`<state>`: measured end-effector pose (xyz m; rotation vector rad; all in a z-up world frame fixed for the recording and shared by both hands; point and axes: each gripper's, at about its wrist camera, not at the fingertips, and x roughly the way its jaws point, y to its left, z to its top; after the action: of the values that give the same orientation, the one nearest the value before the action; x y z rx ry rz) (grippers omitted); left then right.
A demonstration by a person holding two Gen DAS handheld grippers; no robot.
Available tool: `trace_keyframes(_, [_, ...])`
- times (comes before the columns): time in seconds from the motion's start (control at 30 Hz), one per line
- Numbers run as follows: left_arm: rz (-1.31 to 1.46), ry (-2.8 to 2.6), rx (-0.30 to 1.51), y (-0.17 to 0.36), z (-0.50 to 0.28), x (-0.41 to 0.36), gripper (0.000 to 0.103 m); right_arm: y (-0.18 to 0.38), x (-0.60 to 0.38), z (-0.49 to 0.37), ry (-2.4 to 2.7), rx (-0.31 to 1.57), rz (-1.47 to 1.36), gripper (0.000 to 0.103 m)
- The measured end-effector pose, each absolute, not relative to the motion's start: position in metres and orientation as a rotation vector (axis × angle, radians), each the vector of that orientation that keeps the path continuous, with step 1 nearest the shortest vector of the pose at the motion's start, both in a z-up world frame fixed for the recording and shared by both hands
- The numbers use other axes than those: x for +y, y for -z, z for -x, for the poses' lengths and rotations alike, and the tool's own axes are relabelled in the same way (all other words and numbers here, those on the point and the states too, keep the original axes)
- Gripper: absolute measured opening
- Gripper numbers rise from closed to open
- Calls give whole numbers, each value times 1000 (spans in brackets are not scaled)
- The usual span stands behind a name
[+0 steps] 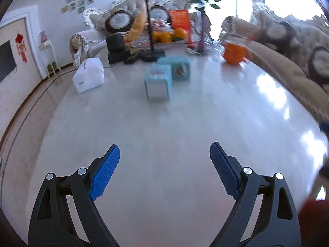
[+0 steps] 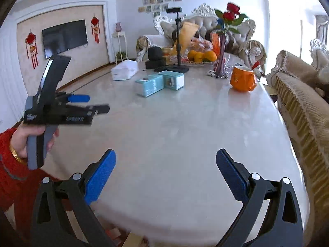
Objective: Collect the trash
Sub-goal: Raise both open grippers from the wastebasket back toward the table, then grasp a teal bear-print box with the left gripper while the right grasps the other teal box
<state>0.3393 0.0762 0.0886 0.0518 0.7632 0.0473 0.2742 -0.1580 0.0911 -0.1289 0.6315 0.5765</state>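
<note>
While no loose trash shows on the worktop (image 2: 185, 133), we see two teal boxes (image 2: 158, 83) at twelve o'clock, an orange mug (image 2: 242, 78) at two. Left tongs (image 1: 164, 170) and right tongs (image 2: 165, 177) gape wide, empty.

Bright daylight from overexposed windows (image 1: 287, 6) at upper right, blown to white. Glare patches across glossy pale marble tabletop (image 1: 271, 94). Motion-blurred teal boxes (image 1: 162, 78) and orange ceramic mug (image 1: 234, 52) in left view; sharper right view. Heavy fisheye bending, dark vignetted corners.
</note>
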Motion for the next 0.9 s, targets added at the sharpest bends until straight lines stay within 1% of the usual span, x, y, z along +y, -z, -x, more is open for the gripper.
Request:
trace_keyframes(0.13, [-52,-52,769,-85,-403,84,87,-88,-155,-333,-597,657,128,94])
trace_keyframes(0.27, [-38,-24,818,-70,-462,90,87,-94,-144,-380,-589,635,206,94])
trace_keyframes(0.4, [-46,-29,880,-57,-503,86,87,-102,-123,-429,-619,608,300,94])
trace_keyframes(0.57, [17,-57,871,-53,-521,96,87,-92,-93,-482,-661,636,397,94])
trace_keyframes(0.67, [47,-58,904,-46,-527,102,87,-82,-71,-502,-686,645,450,94])
trace_keyframes(0.77, [93,-78,918,-44,-527,112,87,-72,-44,-513,-718,648,499,94])
trace_keyframes(0.9, [89,-108,936,-41,-531,116,87,-67,-18,-522,-761,614,554,94])
